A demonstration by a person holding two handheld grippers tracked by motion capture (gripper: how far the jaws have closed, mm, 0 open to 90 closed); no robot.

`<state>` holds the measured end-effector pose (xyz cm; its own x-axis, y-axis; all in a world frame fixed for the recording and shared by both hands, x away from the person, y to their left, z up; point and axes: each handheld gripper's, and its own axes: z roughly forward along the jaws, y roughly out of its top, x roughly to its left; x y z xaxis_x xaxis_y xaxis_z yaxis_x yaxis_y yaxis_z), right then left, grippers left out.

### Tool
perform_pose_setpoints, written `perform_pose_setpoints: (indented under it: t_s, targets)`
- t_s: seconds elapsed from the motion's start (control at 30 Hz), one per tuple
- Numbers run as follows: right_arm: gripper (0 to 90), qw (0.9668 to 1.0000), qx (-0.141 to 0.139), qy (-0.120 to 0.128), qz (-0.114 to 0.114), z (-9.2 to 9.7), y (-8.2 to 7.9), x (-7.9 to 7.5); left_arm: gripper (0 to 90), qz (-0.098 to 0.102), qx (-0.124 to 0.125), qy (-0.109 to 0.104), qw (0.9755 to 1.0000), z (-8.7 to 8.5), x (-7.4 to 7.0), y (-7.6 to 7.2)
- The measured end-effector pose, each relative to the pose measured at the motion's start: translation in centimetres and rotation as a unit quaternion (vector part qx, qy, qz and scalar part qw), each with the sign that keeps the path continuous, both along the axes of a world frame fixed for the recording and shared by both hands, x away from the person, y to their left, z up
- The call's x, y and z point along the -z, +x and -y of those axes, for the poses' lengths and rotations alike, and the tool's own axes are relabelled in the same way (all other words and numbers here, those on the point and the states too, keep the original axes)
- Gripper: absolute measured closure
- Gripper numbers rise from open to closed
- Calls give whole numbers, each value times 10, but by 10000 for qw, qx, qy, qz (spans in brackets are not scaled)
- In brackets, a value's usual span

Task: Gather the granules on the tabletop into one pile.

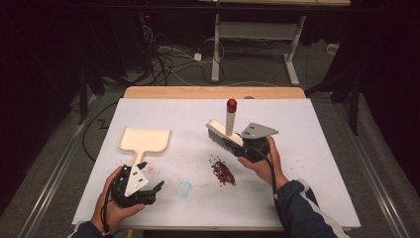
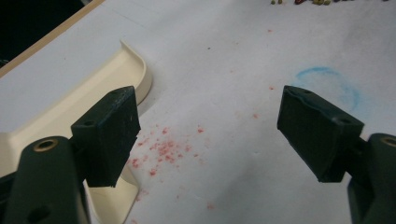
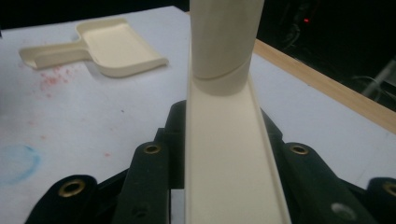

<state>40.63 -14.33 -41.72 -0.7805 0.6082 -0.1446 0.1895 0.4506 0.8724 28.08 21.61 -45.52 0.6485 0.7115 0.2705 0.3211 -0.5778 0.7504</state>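
On the white desk (image 1: 317,163), a cream dustpan (image 1: 145,140) lies far left, its handle just beside the left gripper (image 1: 148,191), whose jaws gape with nothing between them. Right of centre, the right gripper (image 1: 250,148) clamps a cream brush (image 1: 224,135) above red crumbs (image 1: 223,171).

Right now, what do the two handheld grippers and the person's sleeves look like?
Both the left gripper and the right gripper are black, each topped by a grey three-cornered plate with small dots, and each trails a black cable. The jaws are blocky black pads on arms with brass-ringed holes. The sleeves are dark blue.
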Motion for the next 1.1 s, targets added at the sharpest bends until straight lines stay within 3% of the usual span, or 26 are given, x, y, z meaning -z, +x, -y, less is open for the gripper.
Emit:
perform_pose_setpoints:
  t_s: [0.17,0.33,0.5,0.87,1.1]
  targets:
    - [674,9982,-541,-257,78,-9,26,18,201,-75,-55,71,9999,2,3,3]
    - [674,9954,-949,-108,-25,-22,35,33,202,-130,-73,152,9998,4,5,3]
    - [674,9901,-1387,-206,-95,-21,30,37,202,-136,-61,172,9997,3,6,0]
    - [669,9747,-2198,-290,-285,10,11,40,201,-163,0,243,9996,5,6,-1]
    - [671,9750,-2191,-292,-242,25,2,38,202,-160,25,279,9995,6,6,-1]
